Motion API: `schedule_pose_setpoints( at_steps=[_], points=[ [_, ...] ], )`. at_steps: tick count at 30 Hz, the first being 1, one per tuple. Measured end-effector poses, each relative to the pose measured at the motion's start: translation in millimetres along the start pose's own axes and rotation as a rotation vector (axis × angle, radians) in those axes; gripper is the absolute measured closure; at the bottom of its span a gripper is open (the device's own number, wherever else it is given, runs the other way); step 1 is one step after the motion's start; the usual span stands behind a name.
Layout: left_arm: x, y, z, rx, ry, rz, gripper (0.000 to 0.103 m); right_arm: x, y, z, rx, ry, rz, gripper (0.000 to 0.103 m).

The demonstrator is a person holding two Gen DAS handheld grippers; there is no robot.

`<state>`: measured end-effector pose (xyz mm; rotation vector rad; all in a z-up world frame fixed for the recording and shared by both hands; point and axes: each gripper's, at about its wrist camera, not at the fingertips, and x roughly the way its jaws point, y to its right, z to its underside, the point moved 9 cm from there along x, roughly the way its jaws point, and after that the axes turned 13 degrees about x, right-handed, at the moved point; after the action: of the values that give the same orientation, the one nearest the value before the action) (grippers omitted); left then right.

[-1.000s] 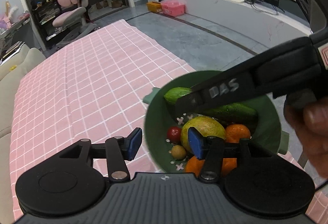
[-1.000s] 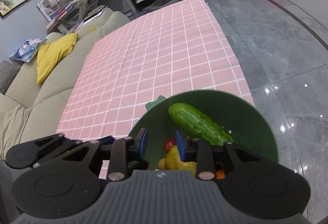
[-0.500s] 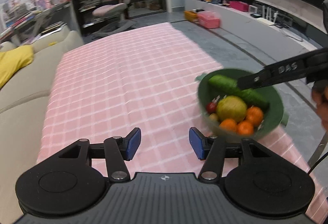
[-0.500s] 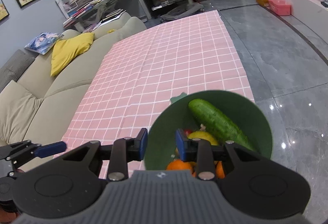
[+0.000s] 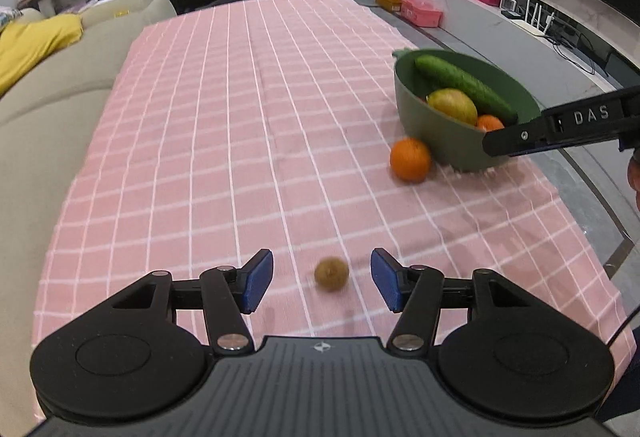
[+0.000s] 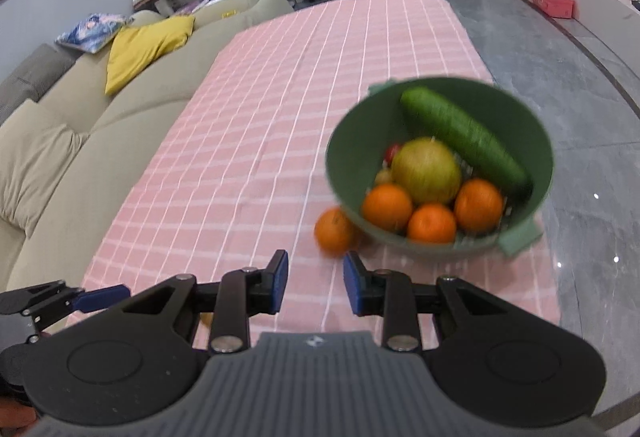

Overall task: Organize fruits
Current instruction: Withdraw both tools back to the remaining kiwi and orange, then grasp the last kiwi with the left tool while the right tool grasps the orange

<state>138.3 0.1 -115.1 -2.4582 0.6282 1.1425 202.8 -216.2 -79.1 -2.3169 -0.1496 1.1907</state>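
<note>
Mostly, the sorting is judged done: a green bowl (image 6: 440, 249) near the table's right edge is loaded with a cucumber (image 6: 464, 141), a yellow-green fruit (image 6: 426, 171) and three oranges. Two pieces are left out on the pink checked cloth (image 5: 224, 125): a loose orange (image 5: 410, 159) touching the bowl's wall, and a small brown fruit (image 5: 331, 273) near the front edge. That brown fruit is shown only in the left view, framed untouched between the half-open pads of the left gripper (image 5: 322, 287). The bowl's inside is shown fully only in the right view, where the right gripper (image 6: 315, 283) is seen narrowly parted and empty.
</note>
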Motion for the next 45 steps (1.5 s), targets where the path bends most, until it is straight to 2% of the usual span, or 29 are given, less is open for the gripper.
schedule_pose_setpoints(
  at_steps=[7, 16, 23, 27, 32, 36, 45],
  points=[
    [14, 5, 15, 0.03, -0.01, 0.02, 0.036, 14, 3, 24, 0.076, 0.02, 0.069, 0.073],
    [37, 2, 20, 0.02, -0.031, 0.041, 0.036, 36, -3, 26, 0.096, 0.063, 0.1, 0.071],
    [59, 4, 23, 0.023, -0.041, 0.055, 0.037, 66, 9, 27, 0.153, 0.071, 0.158, 0.069],
    [66, 3, 23, 0.011, -0.037, 0.085, 0.045, 86, 10, 22, 0.171, 0.087, 0.176, 0.069],
    [71, 5, 21, 0.0, -0.025, 0.111, 0.053, 100, 9, 9, 0.18, 0.15, 0.208, 0.058],
    [72, 1, 21, -0.016, -0.015, 0.113, 0.061, 112, 12, 3, 0.191, 0.168, 0.222, 0.058],
    [71, -2, 20, -0.048, -0.005, 0.123, 0.067, 123, 6, -1, 0.147, 0.19, 0.221, 0.06]
  ],
)
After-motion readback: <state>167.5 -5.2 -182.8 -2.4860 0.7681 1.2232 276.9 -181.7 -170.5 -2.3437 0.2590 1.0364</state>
